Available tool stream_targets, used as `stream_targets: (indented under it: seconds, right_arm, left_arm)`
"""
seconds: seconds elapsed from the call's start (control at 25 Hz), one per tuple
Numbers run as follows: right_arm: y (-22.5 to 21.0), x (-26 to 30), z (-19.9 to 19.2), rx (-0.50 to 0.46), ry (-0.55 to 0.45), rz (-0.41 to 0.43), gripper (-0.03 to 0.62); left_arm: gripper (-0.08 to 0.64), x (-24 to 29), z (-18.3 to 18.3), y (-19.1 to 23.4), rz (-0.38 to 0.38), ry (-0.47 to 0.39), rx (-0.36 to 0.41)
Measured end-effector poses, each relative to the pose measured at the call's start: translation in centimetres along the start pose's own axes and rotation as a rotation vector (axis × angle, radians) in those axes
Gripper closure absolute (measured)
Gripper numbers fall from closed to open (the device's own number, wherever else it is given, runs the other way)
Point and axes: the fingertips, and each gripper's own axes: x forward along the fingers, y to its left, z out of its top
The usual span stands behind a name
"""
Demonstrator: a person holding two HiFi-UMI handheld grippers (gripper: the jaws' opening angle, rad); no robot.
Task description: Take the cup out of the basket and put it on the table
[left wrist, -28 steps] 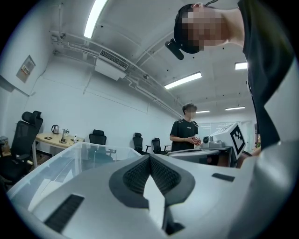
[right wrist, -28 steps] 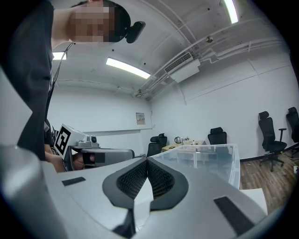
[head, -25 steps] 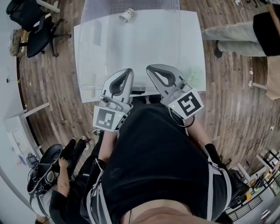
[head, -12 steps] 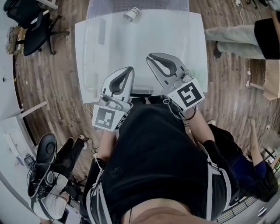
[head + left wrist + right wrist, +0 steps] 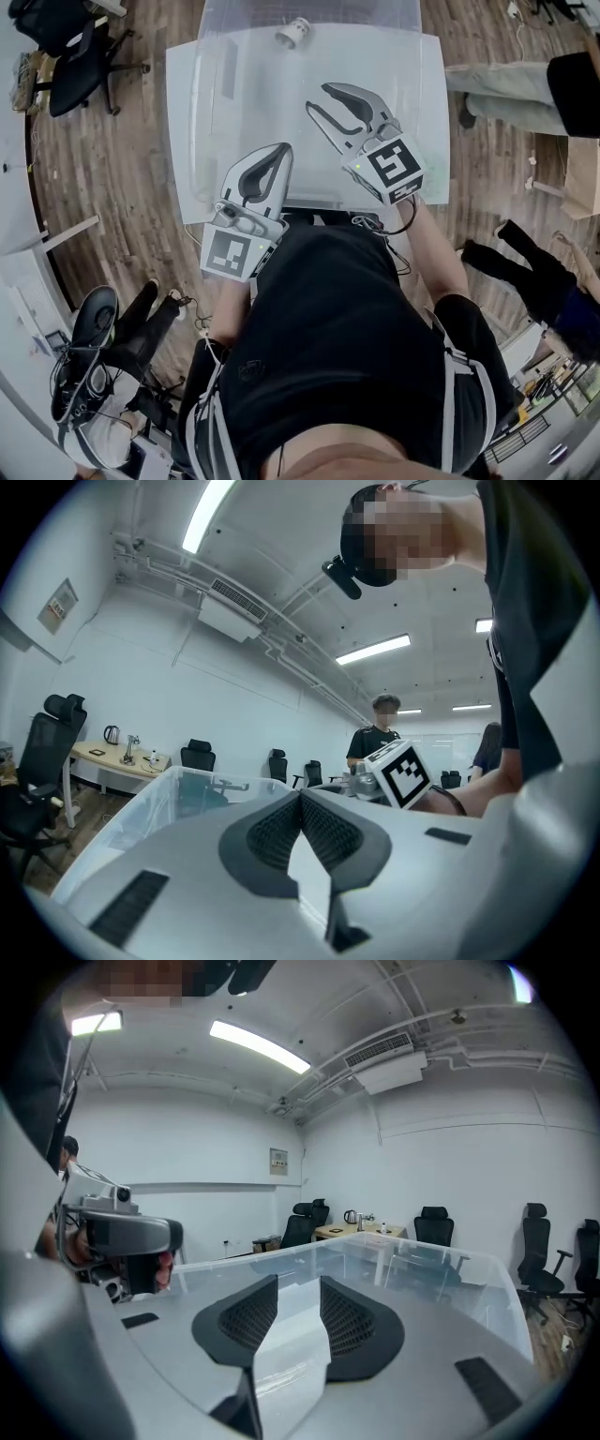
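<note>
A white cup [image 5: 293,31] lies at the far end of the clear plastic basket [image 5: 220,112], which stands on the white table [image 5: 433,141]. My right gripper [image 5: 319,96] reaches over the basket's near part. Its jaws have just been opening and stand apart with nothing between them, as the right gripper view [image 5: 299,1283] also shows. My left gripper [image 5: 281,148] hangs at the table's near edge, shut and empty, with its pads meeting in the left gripper view [image 5: 302,799]. The basket's rim [image 5: 169,780] is ahead of it. The cup does not appear in either gripper view.
Black office chairs [image 5: 66,47] stand left of the table. A person [image 5: 525,84] stands at the right and another's legs [image 5: 506,262] are nearer. Someone sits at the lower left [image 5: 103,412]. The right gripper's marker cube [image 5: 403,772] sits right of the left jaws.
My right gripper has moved forward over the basket and its jaws have gone from shut to open. The left gripper edged forward a little. A person walked in at the right.
</note>
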Motion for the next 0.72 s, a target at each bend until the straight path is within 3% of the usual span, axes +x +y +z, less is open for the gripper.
stream_targets:
  seconds: [0.28,0.4,0.48,0.64,0.72]
  right_arm:
    - [-3.0,4.6,-1.7,0.027,0.082,-0.052,0.434]
    - [-4.4,6.9,-3.2,0.019,0.128,-0.082,0.43]
    - [-5.4,8.3,-4.3,0.017,0.161,-0.105,0.43]
    - [-7.1,11.1,-6.6,0.005,0.226,-0.135,0.428]
    - [-7.7,12.4,-7.5,-0.005,0.25,-0.142,0.428]
  left_arm:
    - [0.541,0.3,0.8,1.2,-0.001,-0.04,-0.01]
    - [0.541,0.3,0.4,2.2,0.018,-0.011,-0.03]
    - [0.541,0.4,0.6,2.6,0.005,-0.044,-0.031]
    - [0.541,0.1,-0.5,3.7,0.016,0.011,-0.04]
    - [0.541,0.1,-0.2,4.3,0.021,-0.001,-0.043]
